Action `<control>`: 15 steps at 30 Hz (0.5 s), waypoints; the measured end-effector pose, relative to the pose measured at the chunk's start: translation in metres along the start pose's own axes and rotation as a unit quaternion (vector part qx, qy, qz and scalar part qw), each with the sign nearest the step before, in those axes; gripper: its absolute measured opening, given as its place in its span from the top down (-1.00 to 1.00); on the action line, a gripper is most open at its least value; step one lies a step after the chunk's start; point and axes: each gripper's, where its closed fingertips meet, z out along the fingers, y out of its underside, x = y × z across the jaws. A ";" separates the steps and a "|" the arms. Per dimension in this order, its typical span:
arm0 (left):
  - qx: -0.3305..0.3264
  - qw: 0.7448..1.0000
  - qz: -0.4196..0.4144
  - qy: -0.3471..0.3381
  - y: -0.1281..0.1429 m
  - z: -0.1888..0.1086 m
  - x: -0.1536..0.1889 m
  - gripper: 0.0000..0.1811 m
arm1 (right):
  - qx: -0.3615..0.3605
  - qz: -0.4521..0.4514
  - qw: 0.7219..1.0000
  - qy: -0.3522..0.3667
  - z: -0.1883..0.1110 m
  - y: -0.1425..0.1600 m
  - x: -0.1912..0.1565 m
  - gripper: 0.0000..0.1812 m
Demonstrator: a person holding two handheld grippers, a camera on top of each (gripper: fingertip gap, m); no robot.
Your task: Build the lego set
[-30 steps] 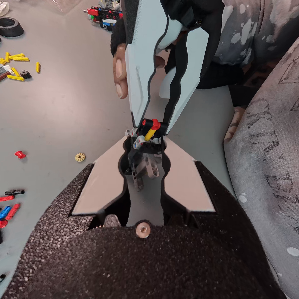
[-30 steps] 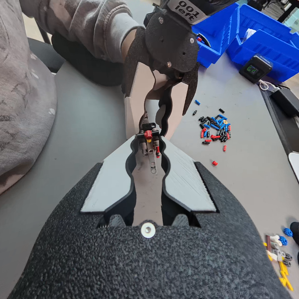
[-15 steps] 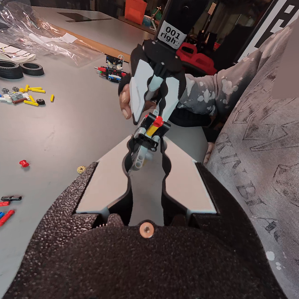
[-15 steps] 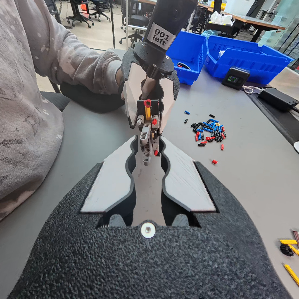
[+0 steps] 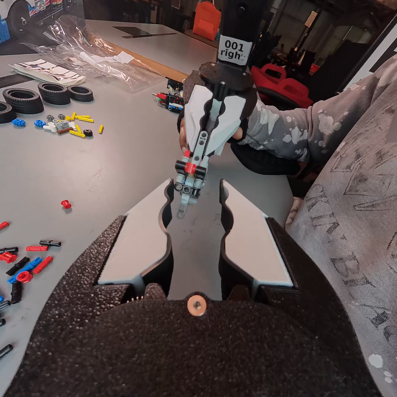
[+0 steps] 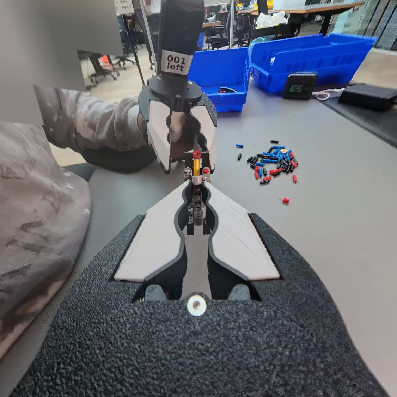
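A small lego assembly of grey beams, black connectors, a yellow axle and red pins is held above the grey table. My right gripper is shut on its grey beam end. In the left wrist view the right gripper faces me with the assembly sticking out of it. My left gripper is open, with its fingers on either side of the assembly's free end. In the right wrist view the left gripper stands open around the assembly's far end.
Black tyres, a sticker sheet, a plastic bag and a partial build lie at the back left. Loose pieces and pins lie left. A pin pile, blue bins and a small device lie right. The person's body is close. The tips of both grippers are at nearly the same place.
My left gripper has opened and let go of the assembly. My right gripper has closed on it. Both grippers have tilted up from the table.
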 end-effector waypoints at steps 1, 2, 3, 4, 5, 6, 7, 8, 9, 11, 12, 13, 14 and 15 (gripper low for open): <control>-0.006 1.000 -0.002 -0.002 0.002 0.001 -0.001 0.58 | 0.009 0.049 0.999 -0.018 0.000 -0.002 0.000 0.93; -0.010 1.000 -0.005 0.002 0.004 0.001 0.000 0.60 | 0.022 0.098 0.994 -0.036 -0.001 -0.004 0.001 0.93; -0.012 1.000 -0.008 0.004 0.005 0.002 0.000 0.62 | 0.037 0.144 0.987 -0.052 -0.002 -0.007 0.002 0.93; -0.015 1.000 -0.011 0.004 0.006 0.003 0.000 0.63 | 0.050 0.189 0.978 -0.069 -0.003 -0.009 0.003 0.93; -0.018 1.000 -0.015 0.006 0.007 0.003 0.000 0.65 | 0.063 0.231 0.967 -0.084 -0.004 -0.011 0.005 0.93; -0.020 1.000 -0.019 0.012 0.007 0.004 0.001 0.65 | 0.073 0.269 0.955 -0.098 -0.005 -0.012 0.007 0.93; -0.020 0.999 -0.025 0.021 0.007 0.004 0.004 0.67 | 0.079 0.300 0.944 -0.109 -0.005 -0.012 0.008 0.93; -0.018 0.999 -0.031 0.029 0.007 0.004 0.005 0.67 | 0.081 0.327 0.934 -0.121 -0.005 -0.011 0.009 0.93; -0.016 0.998 -0.038 0.036 0.006 0.004 0.007 0.68 | 0.085 0.350 0.924 -0.131 -0.004 -0.010 0.009 0.93; -0.006 0.997 -0.056 0.053 0.003 0.003 0.010 0.75 | 0.103 0.391 0.903 -0.145 -0.005 -0.011 0.012 0.94; 0.004 0.996 -0.069 0.063 0.000 0.002 0.012 0.76 | 0.112 0.411 0.892 -0.151 -0.005 -0.012 0.014 0.94; 0.015 0.994 -0.086 0.071 -0.003 0.001 0.012 0.76 | 0.120 0.427 0.882 -0.158 -0.005 -0.014 0.016 0.93; 0.023 0.991 -0.104 0.077 -0.006 0.000 0.011 0.77 | 0.126 0.438 0.876 -0.158 -0.005 -0.014 0.017 0.93; 0.028 0.989 -0.120 0.082 -0.007 0.000 0.010 0.77 | 0.129 0.445 0.872 -0.157 -0.004 -0.014 0.019 0.93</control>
